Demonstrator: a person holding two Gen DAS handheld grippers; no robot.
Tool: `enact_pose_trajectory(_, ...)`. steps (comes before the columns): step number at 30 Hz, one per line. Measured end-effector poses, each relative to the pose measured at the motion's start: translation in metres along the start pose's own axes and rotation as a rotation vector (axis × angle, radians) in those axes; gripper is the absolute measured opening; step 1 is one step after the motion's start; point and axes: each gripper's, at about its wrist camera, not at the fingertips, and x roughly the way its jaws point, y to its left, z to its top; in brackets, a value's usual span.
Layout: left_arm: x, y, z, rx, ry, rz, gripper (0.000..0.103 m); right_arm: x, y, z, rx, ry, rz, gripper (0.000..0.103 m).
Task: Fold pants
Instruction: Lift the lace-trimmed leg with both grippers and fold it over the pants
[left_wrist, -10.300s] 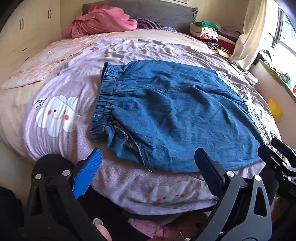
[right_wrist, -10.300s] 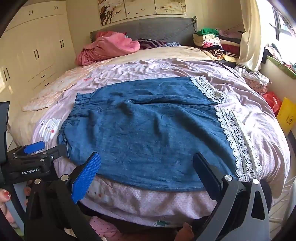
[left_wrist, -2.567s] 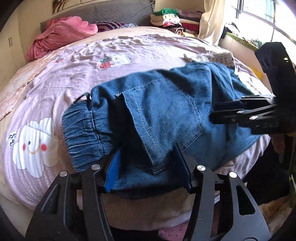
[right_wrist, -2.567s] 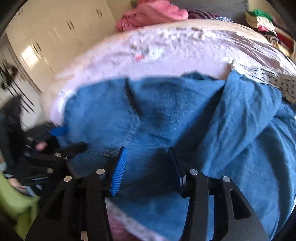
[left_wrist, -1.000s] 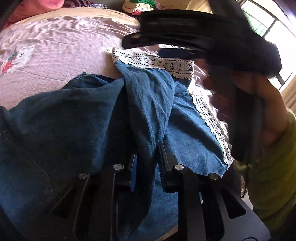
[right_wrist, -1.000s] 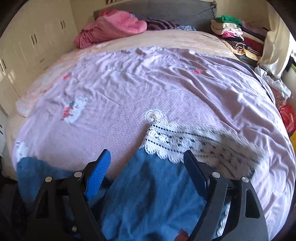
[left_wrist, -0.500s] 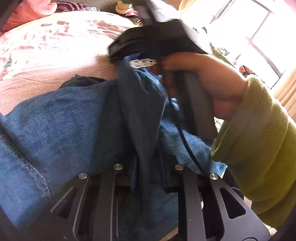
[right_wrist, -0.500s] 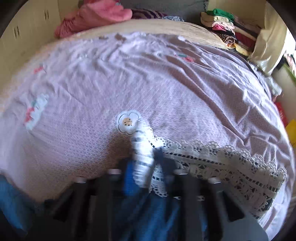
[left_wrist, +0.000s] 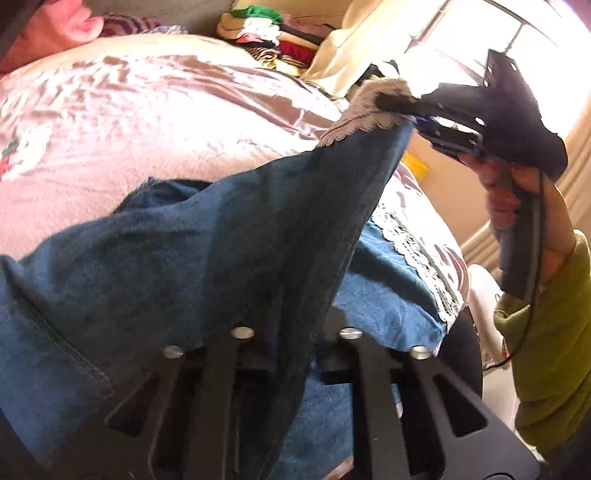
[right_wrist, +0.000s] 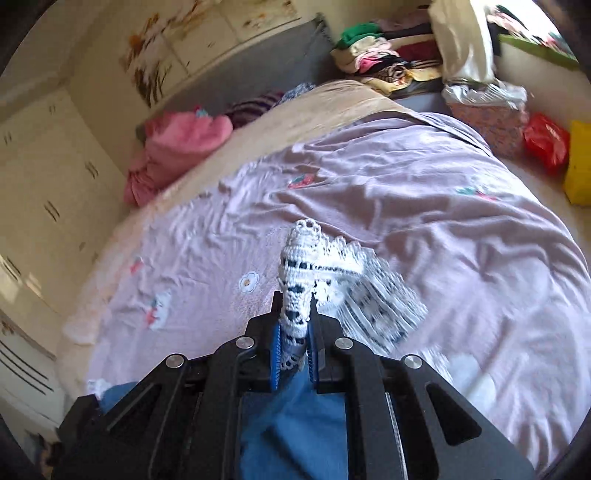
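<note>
The blue denim pants (left_wrist: 184, 258) with a white lace hem (left_wrist: 354, 118) lie bunched on the lilac bed sheet (left_wrist: 147, 110). My left gripper (left_wrist: 291, 332) is shut on a fold of the denim at the bottom of the left wrist view. A taut ridge of cloth runs from it up to my right gripper (left_wrist: 395, 101), held by a hand (left_wrist: 517, 192) in a green sleeve. In the right wrist view the right gripper (right_wrist: 294, 325) is shut on the lace hem (right_wrist: 306, 251), lifted off the sheet (right_wrist: 443, 206), with denim (right_wrist: 291, 424) hanging beneath.
A pink blanket (right_wrist: 177, 147) lies by the grey headboard. Stacked folded clothes (right_wrist: 376, 62) sit at the far right corner. A red bag (right_wrist: 545, 142) and a yellow box (right_wrist: 580, 162) stand beside the bed. Cream wardrobes (right_wrist: 44, 177) line the left wall.
The right gripper shut on the lace hem and lifted it up and to the right, pulling the denim taut. The left gripper kept its hold on the fold.
</note>
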Motion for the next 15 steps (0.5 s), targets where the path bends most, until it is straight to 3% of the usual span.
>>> enact_pose_trajectory(7,-0.02,-0.012,-0.013,0.14,-0.009,0.02,0.001,-0.04,-0.032,-0.043,0.109,0.008,0.013,0.01)
enact_pose_trajectory(15,-0.032,-0.025,-0.03,0.193,0.013,0.016,0.001,-0.072,-0.067,-0.1,0.238,0.038,0.02,0.01)
